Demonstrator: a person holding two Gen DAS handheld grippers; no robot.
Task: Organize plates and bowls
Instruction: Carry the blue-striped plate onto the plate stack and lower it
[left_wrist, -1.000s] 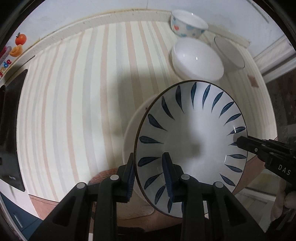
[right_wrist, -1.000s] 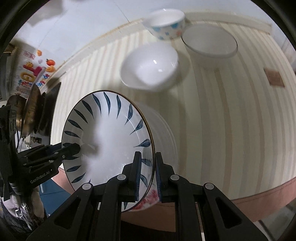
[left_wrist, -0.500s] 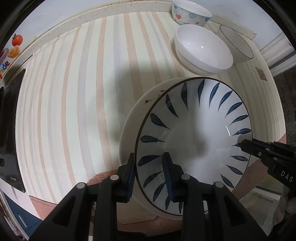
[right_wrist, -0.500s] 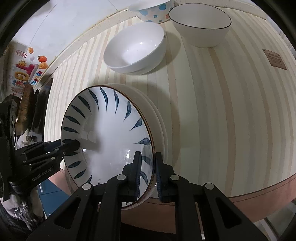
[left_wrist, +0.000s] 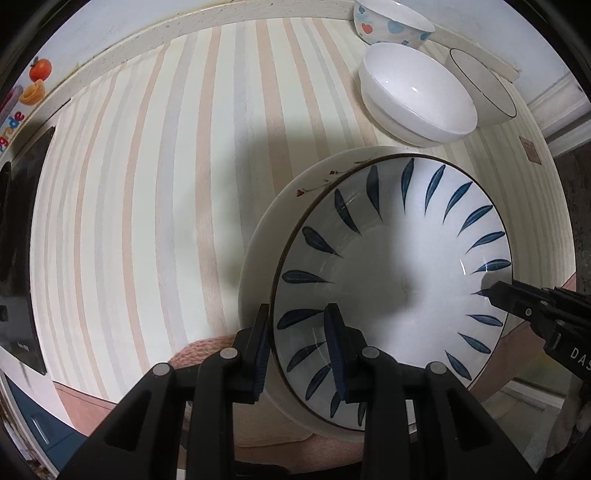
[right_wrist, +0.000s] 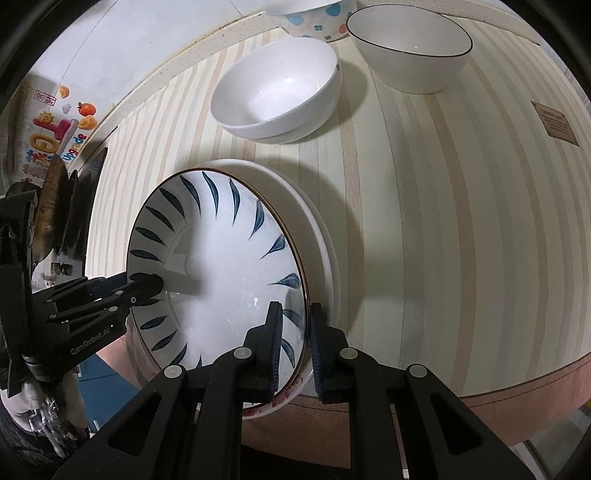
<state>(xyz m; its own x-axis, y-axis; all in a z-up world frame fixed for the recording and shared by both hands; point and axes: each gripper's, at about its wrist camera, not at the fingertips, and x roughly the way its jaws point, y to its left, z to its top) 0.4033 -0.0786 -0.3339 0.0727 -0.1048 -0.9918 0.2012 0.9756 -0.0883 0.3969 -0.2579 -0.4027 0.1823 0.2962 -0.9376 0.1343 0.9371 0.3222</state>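
**Q:** What's sitting on the table (left_wrist: 140, 206) right now?

**A:** Going big to small from my remote seat: the striped table, then a stack of pale plates (left_wrist: 266, 236) near its front edge. The plate with blue leaves (left_wrist: 391, 280) is right over that stack. I can't tell if it's touching yet. Nothing in it.

**Q:** And the grippers?

**A:** I've got both pinching that plate's rim from opposite sides: left gripper (left_wrist: 299, 347) on one edge, right gripper (right_wrist: 295, 339) on the other.

**Q:** Bowls?

**A:** Three at the back, all empty. The plain white bowl (right_wrist: 277, 92) is nested in another white one, the dark-rimmed bowl (right_wrist: 410, 48) stands just beside it, and the bowl with blue and red shapes (left_wrist: 388, 22) is behind them.
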